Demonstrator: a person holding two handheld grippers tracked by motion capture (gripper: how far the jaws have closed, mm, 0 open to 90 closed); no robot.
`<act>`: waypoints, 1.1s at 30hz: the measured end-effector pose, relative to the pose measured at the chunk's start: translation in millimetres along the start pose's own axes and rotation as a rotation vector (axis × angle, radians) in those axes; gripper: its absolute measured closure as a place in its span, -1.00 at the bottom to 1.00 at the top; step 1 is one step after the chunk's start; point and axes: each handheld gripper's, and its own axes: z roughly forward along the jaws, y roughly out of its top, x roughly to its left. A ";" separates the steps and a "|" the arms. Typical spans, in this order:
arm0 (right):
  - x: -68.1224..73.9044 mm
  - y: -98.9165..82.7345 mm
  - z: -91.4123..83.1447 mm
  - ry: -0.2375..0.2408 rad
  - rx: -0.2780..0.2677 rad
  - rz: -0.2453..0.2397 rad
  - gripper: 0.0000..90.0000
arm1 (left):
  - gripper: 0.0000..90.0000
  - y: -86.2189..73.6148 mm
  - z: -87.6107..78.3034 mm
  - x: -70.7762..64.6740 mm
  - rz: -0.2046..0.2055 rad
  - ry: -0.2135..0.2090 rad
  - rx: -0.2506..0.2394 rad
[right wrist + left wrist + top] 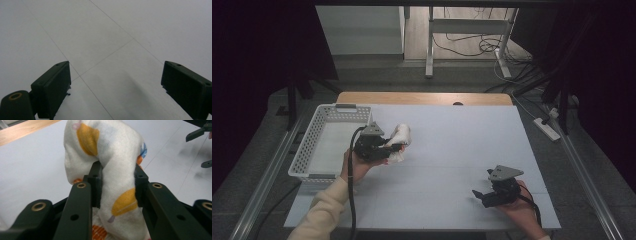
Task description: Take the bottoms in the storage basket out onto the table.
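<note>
The white cloth printed with orange shapes [110, 170] sits left of centre in the high view, bunched and pinched mid-fold between the jaws of the left gripper [393, 147], which are clamped tight on it. That grip keeps it off the table, just right of the white plastic basket [312, 135], probably its destination. The right gripper [478, 196], lower right, rests with jaws spread wide and empty. A pale sheet [462, 145] covers the wooden table [422, 97]; cables [472, 45] lie on the dim floor behind.

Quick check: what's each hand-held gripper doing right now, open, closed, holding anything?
Left hand-held gripper: closed on the white patterned cloth.
Right hand-held gripper: open, nothing between its jaws, over the table.
</note>
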 end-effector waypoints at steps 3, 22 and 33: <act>0.0 0.0 0.0 0.001 0.000 0.000 -0.80 | 0.53 0.2 3.6 -0.9 -0.003 -0.003 0.003; 0.2 0.0 0.0 0.002 -0.002 -0.001 -0.80 | 0.53 3.0 18.7 -6.3 0.000 -0.015 0.014; 0.6 0.1 0.5 -0.001 0.000 0.001 -0.80 | 0.53 4.7 26.8 -7.4 -0.005 -0.023 0.020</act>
